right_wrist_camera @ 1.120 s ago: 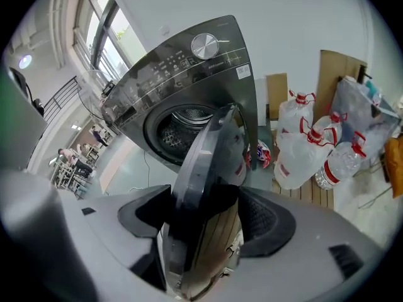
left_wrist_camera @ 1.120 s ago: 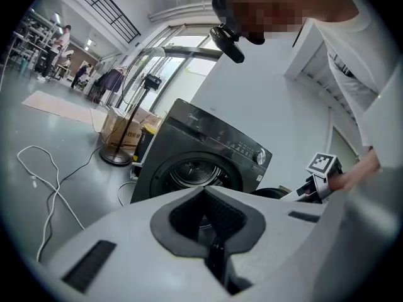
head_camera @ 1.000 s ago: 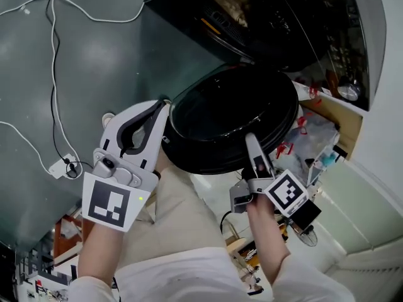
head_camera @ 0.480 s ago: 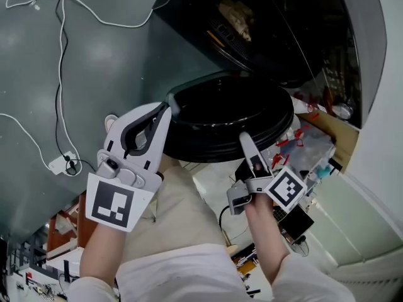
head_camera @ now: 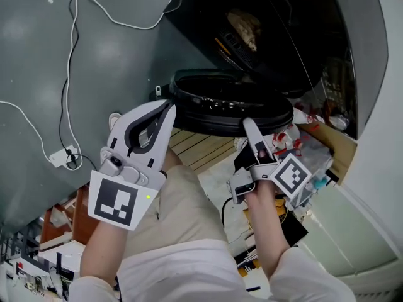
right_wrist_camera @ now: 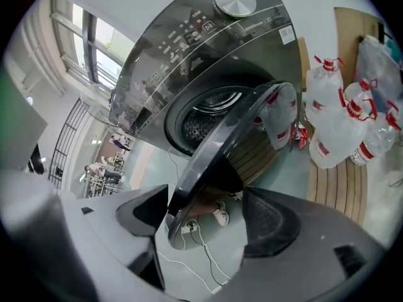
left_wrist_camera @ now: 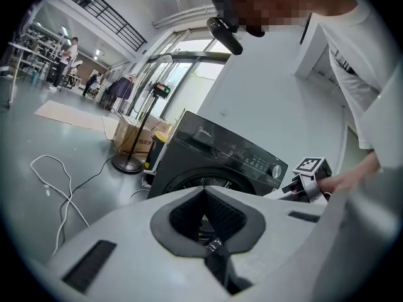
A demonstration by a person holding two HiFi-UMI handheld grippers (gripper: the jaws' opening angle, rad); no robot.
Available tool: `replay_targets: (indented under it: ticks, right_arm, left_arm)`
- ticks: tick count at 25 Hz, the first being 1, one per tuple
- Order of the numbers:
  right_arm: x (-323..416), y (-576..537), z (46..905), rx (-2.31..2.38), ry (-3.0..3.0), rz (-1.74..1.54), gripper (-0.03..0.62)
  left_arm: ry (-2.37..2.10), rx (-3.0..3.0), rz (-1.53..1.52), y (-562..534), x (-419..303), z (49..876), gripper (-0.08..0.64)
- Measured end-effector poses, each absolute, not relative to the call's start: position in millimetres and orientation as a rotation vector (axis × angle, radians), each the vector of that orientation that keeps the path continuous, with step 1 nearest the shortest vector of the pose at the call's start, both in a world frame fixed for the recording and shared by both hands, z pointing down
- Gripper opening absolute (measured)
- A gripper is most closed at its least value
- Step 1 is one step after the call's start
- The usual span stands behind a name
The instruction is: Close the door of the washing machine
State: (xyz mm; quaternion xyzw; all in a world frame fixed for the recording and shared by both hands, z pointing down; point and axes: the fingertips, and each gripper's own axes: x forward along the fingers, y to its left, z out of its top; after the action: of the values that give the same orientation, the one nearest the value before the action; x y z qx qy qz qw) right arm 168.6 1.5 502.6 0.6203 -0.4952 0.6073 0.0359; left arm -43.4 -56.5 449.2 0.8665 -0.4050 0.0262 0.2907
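Observation:
The black washing machine fills the top of the head view, and its round dark door stands partly open, seen almost edge-on. My left gripper is shut with its tips against the door's left rim; in the left gripper view the pads meet in front of the machine. My right gripper is open at the door's lower right edge. In the right gripper view the door rim runs between the jaws, which have just opened a little wider. Behind it shows the drum opening.
A white cable and a socket block lie on the grey floor at left. Several plastic water bottles stand on a wooden pallet right of the machine. A cardboard box sits to its left.
The door has swung toward the machine and now shows nearly edge-on. Both grippers have moved along with its rim, the right one farther.

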Motion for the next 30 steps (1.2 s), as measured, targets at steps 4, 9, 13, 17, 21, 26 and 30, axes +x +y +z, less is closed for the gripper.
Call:
replay_targets:
  ticks: [4, 9, 13, 17, 21, 26, 30]
  right_arm:
    - [164.5, -12.0, 501.1, 1.872, -1.552, 1.857, 0.341]
    - [160.6, -30.7, 498.9, 1.854, -1.588, 1.837, 0.341]
    - [158.2, -43.2, 497.0, 1.848, -1.624, 1.843, 0.341]
    - [153.7, -54.2, 494.4, 1.803, -1.674, 1.787, 0.341]
    - [157.0, -64.7, 496.4, 1.793, -1.699, 1.768, 0.341]
    - [159.3, -79.0, 497.2, 1.758, -1.735, 1.705, 0.341]
    - [163.3, -88.7, 500.1, 1.742, -1.764, 1.572, 0.34]
  left_arm:
    - [-1.098, 2.3, 0.058, -57.0, -44.6, 442.8, 0.003]
    - [-1.092, 2.301, 0.058, -58.1, -35.5, 436.4, 0.003]
    - [-1.082, 2.318, 0.064, -61.6, -28.4, 432.0, 0.003]
    - [-1.103, 2.31, 0.053, -70.1, -26.7, 437.2, 0.003]
    - [-1.128, 2.296, 0.035, -78.2, -22.8, 443.0, 0.003]
    - [-1.143, 2.302, 0.027, -87.1, -22.1, 444.7, 0.003]
    - [-1.157, 2.311, 0.034, -89.5, -24.3, 445.2, 0.003]
